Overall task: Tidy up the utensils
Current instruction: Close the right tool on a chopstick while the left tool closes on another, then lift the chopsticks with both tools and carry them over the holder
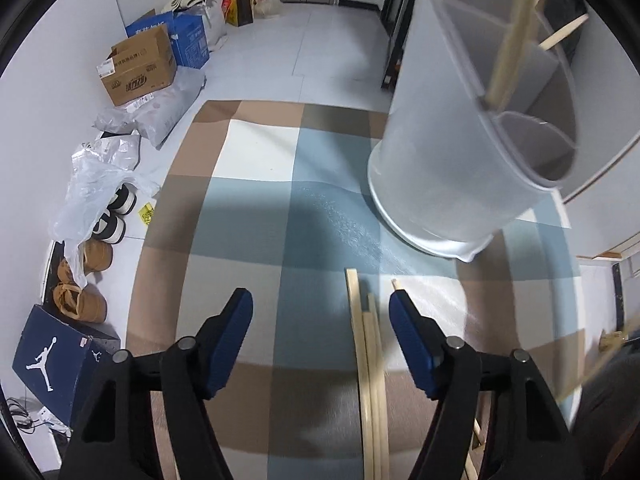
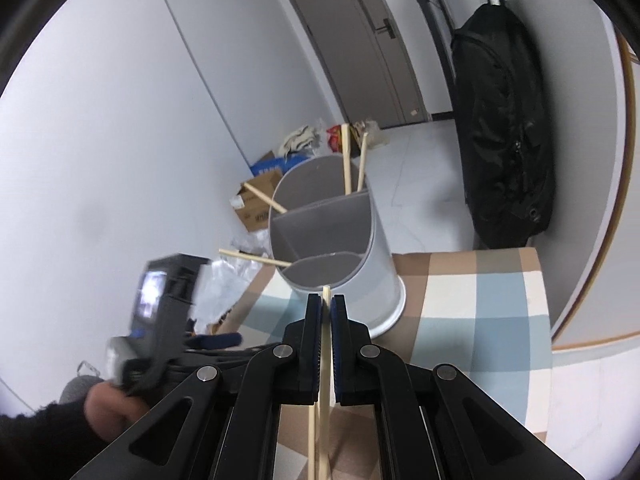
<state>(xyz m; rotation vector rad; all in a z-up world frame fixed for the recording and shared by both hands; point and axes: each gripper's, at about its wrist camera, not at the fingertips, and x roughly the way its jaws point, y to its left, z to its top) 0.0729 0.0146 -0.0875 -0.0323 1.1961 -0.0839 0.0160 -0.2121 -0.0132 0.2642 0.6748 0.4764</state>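
The holder (image 2: 332, 240) stands on the checked tabletop (image 2: 480, 304) toward its far edge, and the right gripper (image 2: 326, 312), jaws clamped on one chopstick (image 2: 325, 380), risks clipping the rim and tipping it. The left gripper (image 1: 320, 312), jaws half open and gripping nothing, straddles loose chopsticks (image 1: 370, 360) near the front edge; a skewed close could scatter them.
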